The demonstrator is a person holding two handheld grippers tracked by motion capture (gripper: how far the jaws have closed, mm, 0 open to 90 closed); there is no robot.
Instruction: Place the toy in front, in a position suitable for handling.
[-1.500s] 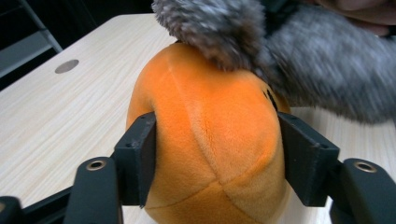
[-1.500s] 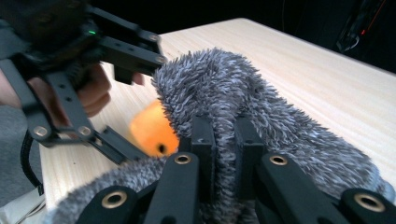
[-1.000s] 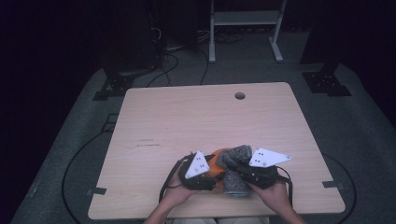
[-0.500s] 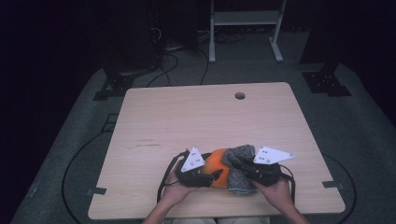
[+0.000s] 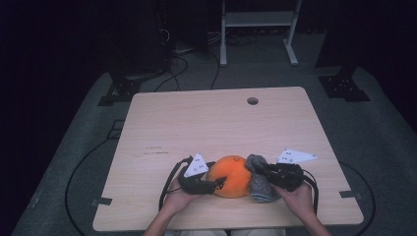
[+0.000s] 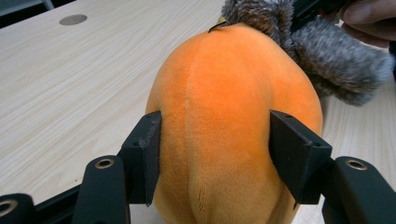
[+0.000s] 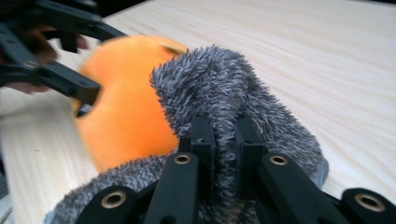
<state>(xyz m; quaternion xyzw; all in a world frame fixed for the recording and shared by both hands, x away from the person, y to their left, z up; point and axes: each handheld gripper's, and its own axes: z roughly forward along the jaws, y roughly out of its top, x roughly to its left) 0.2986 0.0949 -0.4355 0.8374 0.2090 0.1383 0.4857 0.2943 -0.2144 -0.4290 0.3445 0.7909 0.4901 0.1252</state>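
Note:
A round orange plush toy point(image 5: 228, 174) sits near the table's front edge. My left gripper point(image 5: 219, 184) comes at it from the left, and both pads press into its sides point(image 6: 233, 116). Its jaws have just been closing on the toy. A grey fuzzy cloth point(image 5: 258, 182) lies against the toy's right side and drapes partly over its top point(image 6: 336, 65). My right gripper point(image 5: 263, 173) is shut on a fold of that cloth point(image 7: 224, 93), its jaws point(image 7: 224, 144) nearly together. The right gripper view also has the orange toy point(image 7: 126, 116) and the left gripper point(image 7: 79, 84) beyond the cloth.
The wooden table point(image 5: 206, 123) has a round cable hole point(image 5: 252, 101) near its far edge. Cables trail from both grippers over the front edge. On the dark floor behind stand a white frame point(image 5: 258, 29) and black stand feet point(image 5: 123, 91).
The grey cloth has come off the orange toy toward the right, so much more of the toy shows. Both hands have shifted nearer the front edge, and the right one has moved right.

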